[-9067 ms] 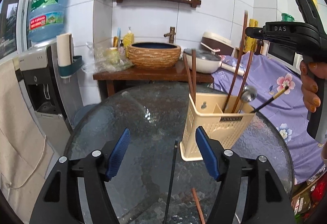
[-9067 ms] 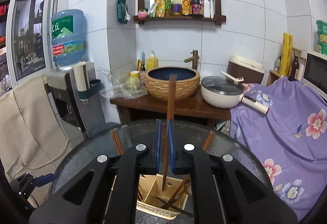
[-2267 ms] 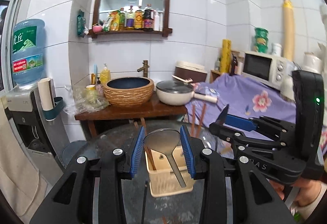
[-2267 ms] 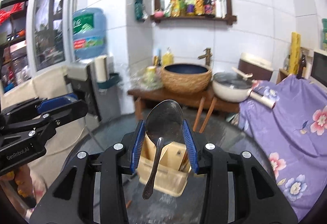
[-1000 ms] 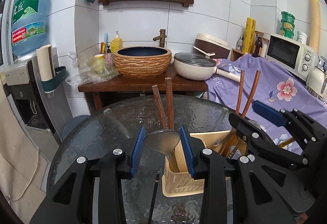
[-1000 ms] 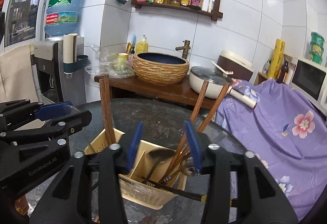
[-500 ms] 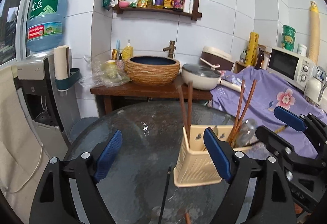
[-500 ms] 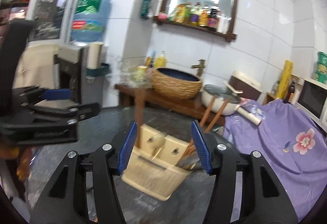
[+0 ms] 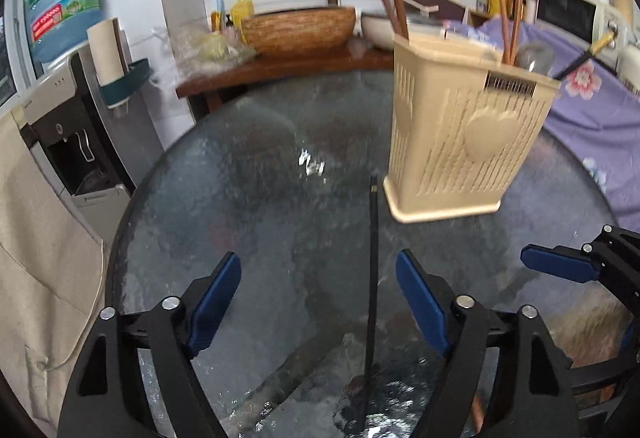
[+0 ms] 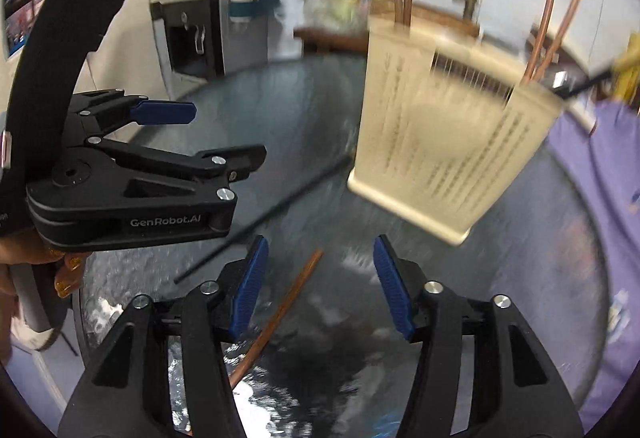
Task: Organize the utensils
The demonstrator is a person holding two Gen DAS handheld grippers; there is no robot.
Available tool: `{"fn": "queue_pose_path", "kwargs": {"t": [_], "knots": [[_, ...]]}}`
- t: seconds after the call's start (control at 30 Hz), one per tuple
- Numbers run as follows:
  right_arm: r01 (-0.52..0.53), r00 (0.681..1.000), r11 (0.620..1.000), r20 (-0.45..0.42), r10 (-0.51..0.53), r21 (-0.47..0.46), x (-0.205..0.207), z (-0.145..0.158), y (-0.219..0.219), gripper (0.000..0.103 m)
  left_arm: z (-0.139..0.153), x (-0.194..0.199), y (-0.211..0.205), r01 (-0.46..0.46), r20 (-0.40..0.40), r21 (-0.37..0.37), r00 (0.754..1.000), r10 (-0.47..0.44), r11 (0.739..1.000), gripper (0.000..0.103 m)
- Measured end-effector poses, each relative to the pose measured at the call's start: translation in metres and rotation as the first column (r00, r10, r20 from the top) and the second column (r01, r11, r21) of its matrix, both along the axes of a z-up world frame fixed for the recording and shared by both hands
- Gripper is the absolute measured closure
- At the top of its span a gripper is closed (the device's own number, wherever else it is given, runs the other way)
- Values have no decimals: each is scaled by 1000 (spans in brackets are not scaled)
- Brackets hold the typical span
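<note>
A beige utensil holder (image 9: 464,126) stands on the round glass table (image 9: 248,174), with brown chopsticks, a spoon and a black chopstick inside. It also shows, blurred, in the right wrist view (image 10: 444,142). A black chopstick (image 9: 373,278) lies on the glass between my left gripper's open fingers. My left gripper (image 9: 318,300) is open and empty, low over the table. A brown chopstick (image 10: 280,314) lies on the glass by my right gripper (image 10: 318,284), which is open and empty. The black chopstick also shows in the right wrist view (image 10: 264,218).
A water dispenser (image 9: 72,110) stands left of the table. A wooden counter with a woven basin (image 9: 298,28) and a pan is behind. A purple flowered cloth (image 9: 588,102) covers things at the right. My left gripper also shows in the right wrist view (image 10: 160,142).
Both grippers have dropped lower toward the table and pulled back from the holder. Both spoons were put into the holder earlier and both grippers opened.
</note>
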State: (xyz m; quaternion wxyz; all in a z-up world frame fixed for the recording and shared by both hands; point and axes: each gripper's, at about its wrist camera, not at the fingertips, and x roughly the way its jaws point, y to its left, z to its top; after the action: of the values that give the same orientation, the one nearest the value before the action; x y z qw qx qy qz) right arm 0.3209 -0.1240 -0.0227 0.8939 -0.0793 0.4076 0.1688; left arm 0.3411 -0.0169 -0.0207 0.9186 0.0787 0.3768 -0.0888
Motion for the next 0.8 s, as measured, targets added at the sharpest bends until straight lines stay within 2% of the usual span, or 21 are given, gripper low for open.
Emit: {"fn": "queue_pose_path", "kwargs": {"t": [0.1, 0.2, 0.3, 0.43, 0.57, 0.8], "knots": [[29, 997, 999, -75, -27, 27, 6, -19, 2, 56, -14, 8, 2, 3, -42, 18, 999, -3, 1000, 38], [46, 993, 999, -105, -43, 19, 7, -35, 7, 62, -20, 16, 4, -1, -62, 22, 998, 3, 1000, 45], [68, 989, 998, -133, -65, 17, 10, -45, 10, 66, -23, 25, 5, 5, -85, 0, 996, -5, 1000, 45], [88, 990, 996, -114, -87, -2, 8, -49, 9, 72, -27, 35, 0, 19, -100, 2, 995, -18, 1000, 46], [96, 990, 995, -98, -97, -18, 6, -50, 8, 84, -32, 42, -12, 41, -112, 5, 993, -40, 999, 46], [103, 989, 994, -110, -101, 18, 7, -48, -12, 91, -41, 50, -23, 70, -138, -6, 988, -70, 998, 46]]}}
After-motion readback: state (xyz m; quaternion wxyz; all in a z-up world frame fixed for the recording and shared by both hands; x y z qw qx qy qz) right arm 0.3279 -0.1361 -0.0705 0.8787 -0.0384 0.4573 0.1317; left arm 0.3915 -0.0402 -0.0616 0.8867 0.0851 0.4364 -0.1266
